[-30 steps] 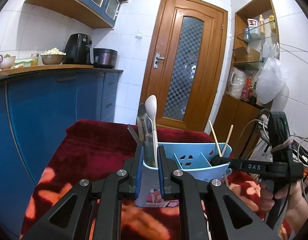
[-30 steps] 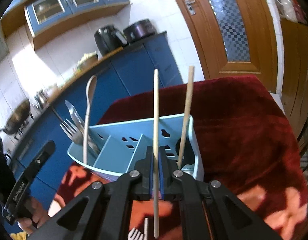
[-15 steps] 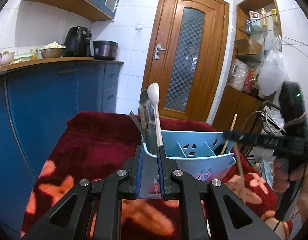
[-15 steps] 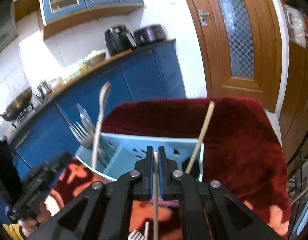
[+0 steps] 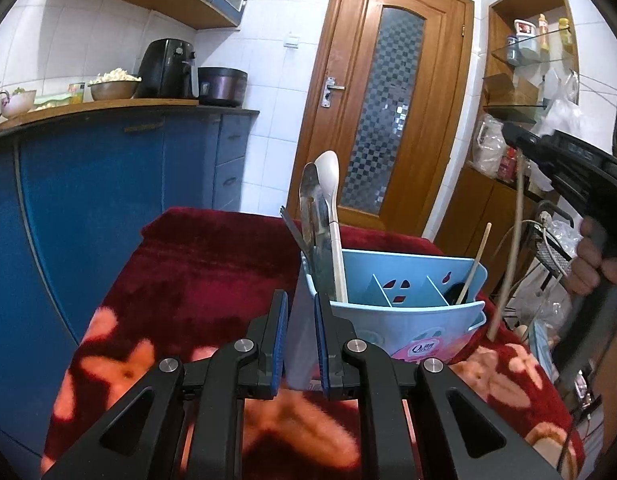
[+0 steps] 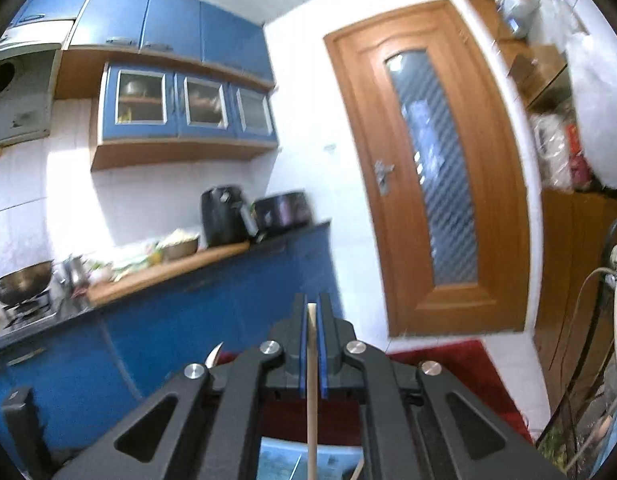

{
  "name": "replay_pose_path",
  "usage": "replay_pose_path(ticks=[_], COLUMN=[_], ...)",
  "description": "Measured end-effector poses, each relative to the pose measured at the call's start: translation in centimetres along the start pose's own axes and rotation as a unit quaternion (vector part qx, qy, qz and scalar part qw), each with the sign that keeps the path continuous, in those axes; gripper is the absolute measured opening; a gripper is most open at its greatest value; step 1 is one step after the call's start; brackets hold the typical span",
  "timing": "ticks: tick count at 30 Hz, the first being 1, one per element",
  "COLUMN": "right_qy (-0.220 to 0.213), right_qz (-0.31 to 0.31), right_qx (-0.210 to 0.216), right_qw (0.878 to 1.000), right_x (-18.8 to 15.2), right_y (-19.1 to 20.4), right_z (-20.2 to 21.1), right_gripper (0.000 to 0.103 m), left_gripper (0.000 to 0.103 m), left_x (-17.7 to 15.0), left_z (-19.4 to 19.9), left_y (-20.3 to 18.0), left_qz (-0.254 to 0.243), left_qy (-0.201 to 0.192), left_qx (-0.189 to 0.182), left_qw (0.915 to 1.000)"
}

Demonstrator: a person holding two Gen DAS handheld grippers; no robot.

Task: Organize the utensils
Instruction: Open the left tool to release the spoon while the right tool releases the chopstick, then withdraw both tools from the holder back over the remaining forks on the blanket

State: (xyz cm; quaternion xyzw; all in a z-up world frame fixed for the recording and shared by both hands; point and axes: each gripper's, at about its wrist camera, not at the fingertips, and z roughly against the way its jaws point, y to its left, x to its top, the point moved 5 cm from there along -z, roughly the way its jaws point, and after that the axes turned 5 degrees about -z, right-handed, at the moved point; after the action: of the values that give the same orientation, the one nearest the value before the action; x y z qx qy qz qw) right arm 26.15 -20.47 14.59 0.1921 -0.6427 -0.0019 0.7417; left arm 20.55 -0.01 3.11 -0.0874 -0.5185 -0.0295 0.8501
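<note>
Left gripper clamps the caddy wall, right gripper pinches a chopstick above it.

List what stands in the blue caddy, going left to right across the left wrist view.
In the blue caddy: fork → metal spoon → white spoon → wooden chopstick in the rightmost compartment.
</note>
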Motion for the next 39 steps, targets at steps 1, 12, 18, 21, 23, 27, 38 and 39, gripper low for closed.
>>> replay_pose_path(ticks=[1, 12, 18, 21, 23, 27, 38, 39], right_qy=[-0.009, 0.015, 0.069, 0.090, 0.094, 0.092, 0.114, 0.115], right_qz=[0.003, 0.046, 0.048, 0.039, 0.028, 0.021, 0.001, -0.002], right_qx=[-0.005, -0.016, 0.003, 0.007, 0.016, 0.017, -0.006, -0.008], right_qw=[1.000, 0.999, 0.996, 0.995, 0.995, 0.995, 0.993, 0.993], right_x=[0.0, -3.7, -6.5, -7.3, -7.2, -6.6, -6.5, -6.5], right_y=[0.0, 0.2, 0.3, 0.1, 0.1, 0.2, -1.2, -1.5], right_z=[-0.4, -2.6, -2.1, -1.5, -0.7, 0.9, 6.6, 6.9], right_gripper=[0.006, 0.006, 0.008, 0.028, 0.034, 0.035, 0.037, 0.037], left_gripper=[0.013, 0.013, 0.013, 0.013, 0.013, 0.015, 0.039, 0.039], left_x=[0.0, 0.9, 1.9, 2.4, 3.0, 4.2, 10.0, 10.4], left_z=[0.1, 0.1, 0.3, 0.3, 0.2, 0.0, -4.0, -4.5], left_y=[-0.1, -0.1, 0.0, -0.2, -0.5, -1.2, -3.4, -3.5], left_qz=[-0.002, -0.002, -0.006, -0.009, -0.017, -0.034, -0.070, -0.078], left_qy=[0.001, -0.004, -0.007, -0.006, -0.005, -0.001, 0.036, 0.042], left_qx=[0.000, -0.008, -0.007, -0.008, -0.010, -0.011, -0.014, -0.010], left_qw=[1.0000, 1.0000, 0.9999, 0.9999, 0.9998, 0.9994, 0.9968, 0.9960])
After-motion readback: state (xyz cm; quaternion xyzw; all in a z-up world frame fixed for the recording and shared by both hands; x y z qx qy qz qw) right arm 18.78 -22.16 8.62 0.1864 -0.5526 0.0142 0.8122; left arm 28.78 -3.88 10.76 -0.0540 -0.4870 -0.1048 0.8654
